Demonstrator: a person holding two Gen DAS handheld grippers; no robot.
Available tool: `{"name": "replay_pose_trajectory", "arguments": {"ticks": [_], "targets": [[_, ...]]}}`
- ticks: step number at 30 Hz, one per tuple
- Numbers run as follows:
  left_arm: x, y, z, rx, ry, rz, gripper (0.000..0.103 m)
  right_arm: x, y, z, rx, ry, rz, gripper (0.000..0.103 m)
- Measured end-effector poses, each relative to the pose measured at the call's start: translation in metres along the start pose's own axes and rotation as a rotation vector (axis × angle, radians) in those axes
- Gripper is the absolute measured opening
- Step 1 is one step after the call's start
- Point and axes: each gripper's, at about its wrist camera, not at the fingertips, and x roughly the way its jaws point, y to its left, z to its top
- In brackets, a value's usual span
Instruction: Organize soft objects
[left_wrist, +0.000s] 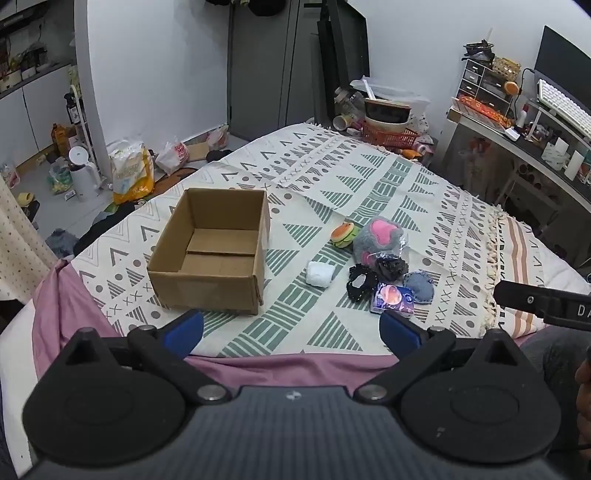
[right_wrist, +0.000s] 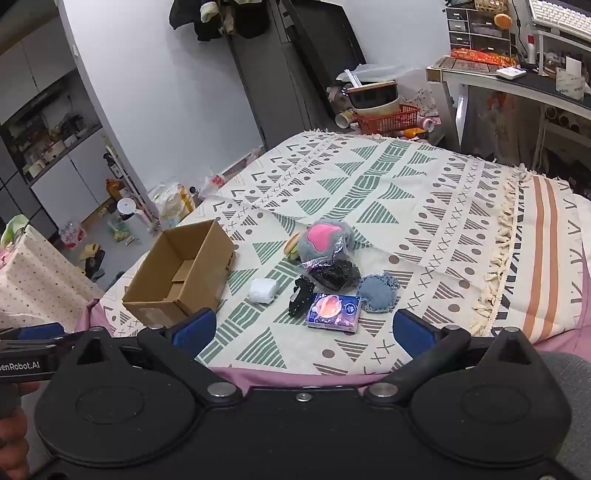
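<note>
An empty open cardboard box (left_wrist: 212, 253) (right_wrist: 181, 275) sits on the patterned blanket (left_wrist: 332, 177) (right_wrist: 369, 177). Right of it lies a cluster: a white soft bundle (left_wrist: 320, 274) (right_wrist: 262, 290), a burger plush (left_wrist: 344, 235) (right_wrist: 291, 246), a grey and pink plush (left_wrist: 377, 238) (right_wrist: 324, 238), a black item in a clear bag (left_wrist: 389, 266) (right_wrist: 334, 272), a black scrunchie (left_wrist: 360, 285) (right_wrist: 301, 297), a blue knitted piece (left_wrist: 419, 287) (right_wrist: 378, 293) and a purple tissue pack (left_wrist: 393, 298) (right_wrist: 334, 308). My left gripper (left_wrist: 291, 328) and right gripper (right_wrist: 304, 328) hover open over the near edge, both holding nothing.
A pink sheet (left_wrist: 59, 317) shows at the bed's near edge. Beyond the far corner stand a red basket with bowls (left_wrist: 389, 129) (right_wrist: 386, 114) and a cluttered desk (left_wrist: 524, 122) (right_wrist: 517, 81). Bags and a white kettle (left_wrist: 83, 173) crowd the floor on the left.
</note>
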Motion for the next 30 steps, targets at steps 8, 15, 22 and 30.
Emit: {"name": "replay_pose_trajectory", "arguments": {"ticks": [8,15,22,30], "targets": [[-0.005,-0.006,0.000,0.004,-0.007,-0.005,0.101,-0.003,-0.004,0.001,0.001,-0.006,0.006,0.103],[-0.008,-0.012,0.001,0.010,-0.012,-0.006,0.101,-0.011,-0.009,0.000,0.015,-0.025,0.017,0.103],[-0.009,-0.014,0.001,0.012,-0.013,-0.006,0.101,-0.014,-0.011,0.000,0.014,-0.031,0.017,0.103],[-0.012,-0.018,0.001,0.011,-0.019,-0.005,0.101,-0.018,-0.015,0.000,0.016,-0.038,0.017,0.103]]}}
